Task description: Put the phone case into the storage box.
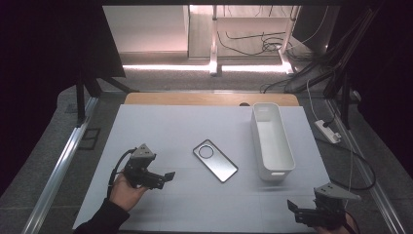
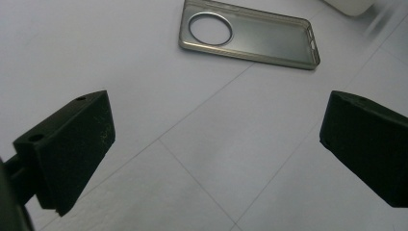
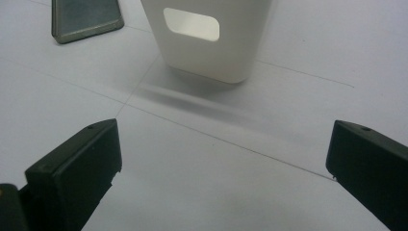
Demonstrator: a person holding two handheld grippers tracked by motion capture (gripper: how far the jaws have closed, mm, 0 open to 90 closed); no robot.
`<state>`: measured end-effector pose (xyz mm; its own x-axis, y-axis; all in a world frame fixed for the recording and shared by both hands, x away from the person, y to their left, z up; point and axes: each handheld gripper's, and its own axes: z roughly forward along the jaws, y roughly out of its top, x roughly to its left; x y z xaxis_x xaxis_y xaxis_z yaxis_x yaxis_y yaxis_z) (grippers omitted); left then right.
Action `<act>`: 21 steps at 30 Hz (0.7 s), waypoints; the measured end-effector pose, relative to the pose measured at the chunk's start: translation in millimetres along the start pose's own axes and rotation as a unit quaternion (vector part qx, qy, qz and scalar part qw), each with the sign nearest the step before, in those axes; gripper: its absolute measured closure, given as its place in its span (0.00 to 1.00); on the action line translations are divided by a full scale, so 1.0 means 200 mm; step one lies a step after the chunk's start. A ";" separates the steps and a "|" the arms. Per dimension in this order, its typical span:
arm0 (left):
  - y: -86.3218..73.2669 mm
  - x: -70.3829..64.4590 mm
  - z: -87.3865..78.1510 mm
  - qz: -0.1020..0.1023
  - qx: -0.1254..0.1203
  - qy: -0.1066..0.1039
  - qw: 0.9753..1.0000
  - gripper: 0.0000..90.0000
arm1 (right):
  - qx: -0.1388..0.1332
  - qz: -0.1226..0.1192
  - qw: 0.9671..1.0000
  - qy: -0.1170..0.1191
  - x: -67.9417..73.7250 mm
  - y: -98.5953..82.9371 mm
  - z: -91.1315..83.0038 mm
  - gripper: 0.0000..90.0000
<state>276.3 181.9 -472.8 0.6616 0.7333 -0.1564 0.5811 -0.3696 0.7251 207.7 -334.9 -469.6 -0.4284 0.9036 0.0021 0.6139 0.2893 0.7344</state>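
- Nearest the camera, the right gripper (image 1: 293, 207) hangs over the white mat's (image 1: 160, 126) front right edge, jaws spread, holding nothing.
- Phone case (image 1: 215, 160) lies flat mid-mat, untouched.
- Left gripper (image 1: 168, 176), released, sits left of it, pointing towards it.
- White bin (image 1: 271, 141) stands right of the case.

Translucent glossy phone case (image 2: 250, 36), matt table (image 2: 202, 144)
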 end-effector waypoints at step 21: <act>0.15 -0.02 0.14 0.020 0.013 -0.027 0.999 0.00 | 0.002 -0.001 1.000 0.002 0.00 0.00 0.00 0.00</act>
<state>304.5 151.5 -469.7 0.7090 0.6857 -0.1647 0.5655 -0.4134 0.7137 208.0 -334.8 -469.8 -0.4313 0.9022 0.0034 0.6157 0.2916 0.7320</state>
